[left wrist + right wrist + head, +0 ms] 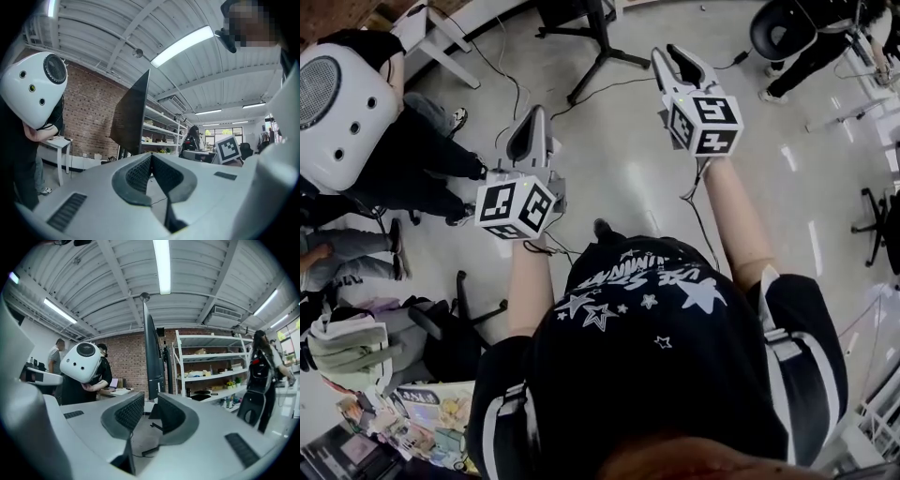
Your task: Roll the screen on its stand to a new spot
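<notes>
The screen (pixel 153 357), seen edge-on at 12 o'clock on its stand (pixel 602 52) and well apart from both grippers, is best reached first, then gripped low and rolled slowly, while the left gripper (pixel 535 114) is closed on nothing and the right gripper (pixel 672 58) is only narrowly parted, empty.

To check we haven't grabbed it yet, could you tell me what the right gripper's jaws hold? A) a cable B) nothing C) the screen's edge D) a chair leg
B: the jaws of the right gripper stand apart with nothing between them; the screen stands farther off.
</notes>
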The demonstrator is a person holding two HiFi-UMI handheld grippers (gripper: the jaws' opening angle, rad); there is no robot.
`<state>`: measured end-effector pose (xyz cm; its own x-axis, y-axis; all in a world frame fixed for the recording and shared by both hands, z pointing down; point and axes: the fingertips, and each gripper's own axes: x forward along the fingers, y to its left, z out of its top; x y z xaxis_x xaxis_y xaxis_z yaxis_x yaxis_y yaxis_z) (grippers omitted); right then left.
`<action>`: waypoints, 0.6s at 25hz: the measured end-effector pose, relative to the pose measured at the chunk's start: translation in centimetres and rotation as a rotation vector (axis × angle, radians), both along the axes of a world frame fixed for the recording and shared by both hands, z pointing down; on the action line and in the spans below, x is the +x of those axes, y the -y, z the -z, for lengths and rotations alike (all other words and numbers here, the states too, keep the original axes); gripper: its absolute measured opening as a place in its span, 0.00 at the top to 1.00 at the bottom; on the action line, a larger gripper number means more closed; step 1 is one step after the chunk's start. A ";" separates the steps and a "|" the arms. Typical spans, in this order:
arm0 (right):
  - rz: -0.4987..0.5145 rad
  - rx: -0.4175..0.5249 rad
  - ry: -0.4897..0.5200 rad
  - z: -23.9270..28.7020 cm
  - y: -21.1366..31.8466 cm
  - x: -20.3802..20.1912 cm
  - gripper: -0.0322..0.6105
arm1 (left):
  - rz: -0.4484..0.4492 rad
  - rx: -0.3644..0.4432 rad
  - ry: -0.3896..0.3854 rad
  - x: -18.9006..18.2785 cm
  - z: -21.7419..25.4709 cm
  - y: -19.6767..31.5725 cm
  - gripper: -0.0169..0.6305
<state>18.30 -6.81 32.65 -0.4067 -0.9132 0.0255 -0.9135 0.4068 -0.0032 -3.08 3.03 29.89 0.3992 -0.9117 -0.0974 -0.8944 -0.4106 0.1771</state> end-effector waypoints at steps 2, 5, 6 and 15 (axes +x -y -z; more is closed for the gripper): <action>0.025 -0.014 0.002 -0.6 -1.2 0.8 0.82 | 0.004 0.001 0.000 1.3 0.0 -1.0 0.96; 0.052 -0.017 -0.004 -0.9 -3.3 1.6 0.87 | 0.003 -0.002 -0.001 3.0 -0.1 -2.7 0.96; 0.061 -0.016 -0.008 -1.0 -4.2 1.7 0.88 | 0.003 -0.006 -0.002 3.4 -0.3 -3.4 0.96; 0.082 -0.033 -0.060 -3.0 -9.9 4.2 0.94 | 0.000 -0.020 -0.003 7.2 -1.2 -8.1 0.96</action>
<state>22.51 3.11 35.64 -0.4769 -0.8752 0.0816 -0.8761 0.4807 0.0363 4.08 11.17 31.11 0.3990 -0.9135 -0.0800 -0.8938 -0.4069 0.1885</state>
